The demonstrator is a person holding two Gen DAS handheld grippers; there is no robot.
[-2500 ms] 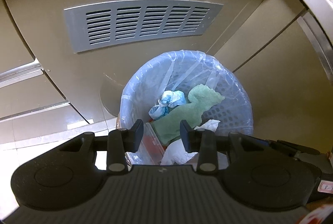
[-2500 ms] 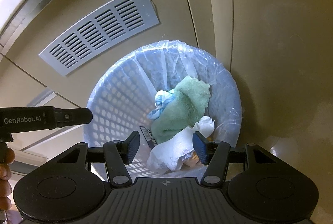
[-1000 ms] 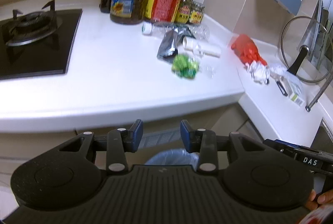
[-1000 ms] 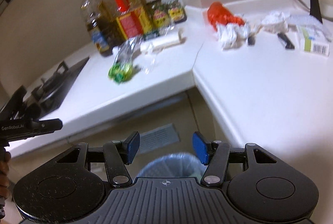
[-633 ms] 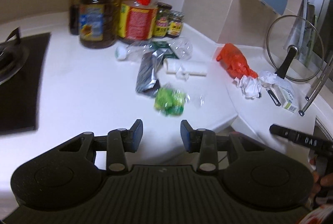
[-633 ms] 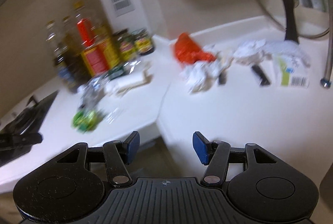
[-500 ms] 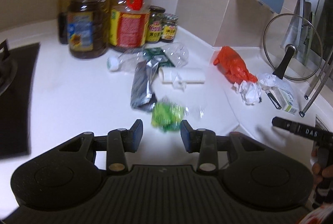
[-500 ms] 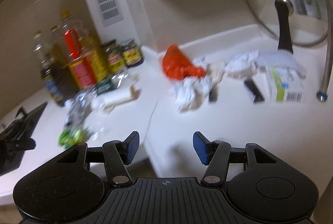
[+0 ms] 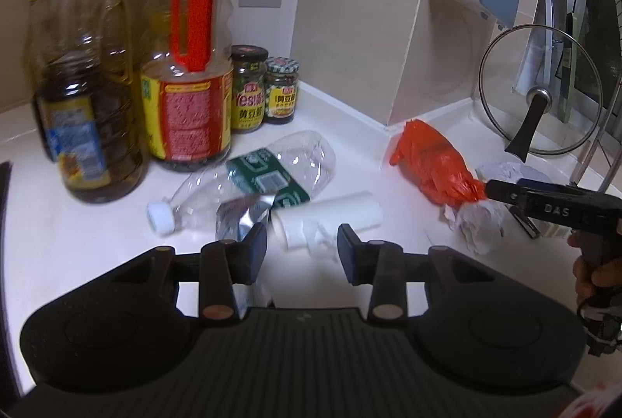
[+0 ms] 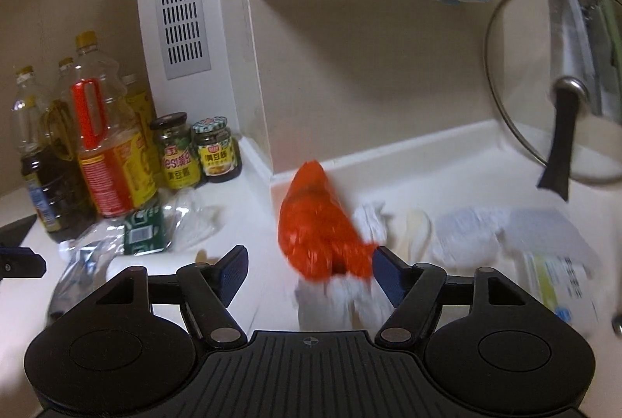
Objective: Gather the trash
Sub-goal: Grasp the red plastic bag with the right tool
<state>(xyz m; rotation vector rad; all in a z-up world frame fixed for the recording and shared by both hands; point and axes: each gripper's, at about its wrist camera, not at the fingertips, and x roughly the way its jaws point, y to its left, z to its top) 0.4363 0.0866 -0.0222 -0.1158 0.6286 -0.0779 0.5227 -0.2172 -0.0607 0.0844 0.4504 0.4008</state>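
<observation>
Approaching: both grippers were brought in over the white surface (image 9: 77,247), where the trash lay scattered; nothing was held by either.
Right gripper (image 10: 310,268): its fingers had just been opening and were seen spread wide, with nothing pressed between them.
Target, as judged: the orange bag (image 10: 318,223), taken to be the right hand's next pick.
Key relation: the orange bag lay straight ahead of the right fingers, its near end reaching in between them, and its long axis ran roughly along the line of approach, slanting away to the left.
Crumpled paper (image 10: 342,301): a white wad was seen touching the bag's near end, so it could be caught up in the same grasp.
Left gripper (image 9: 302,247): its fingers were parted only narrowly, and empty.
Left-hand trash: the white roll (image 9: 330,218) lay just ahead of those fingers, crosswise to them; the foil packet (image 9: 239,220) and the clear bottle (image 9: 248,177) were lying beside and behind it.
Nearer hand: the right was judged nearer the bag, the left nearer the roll.
</observation>
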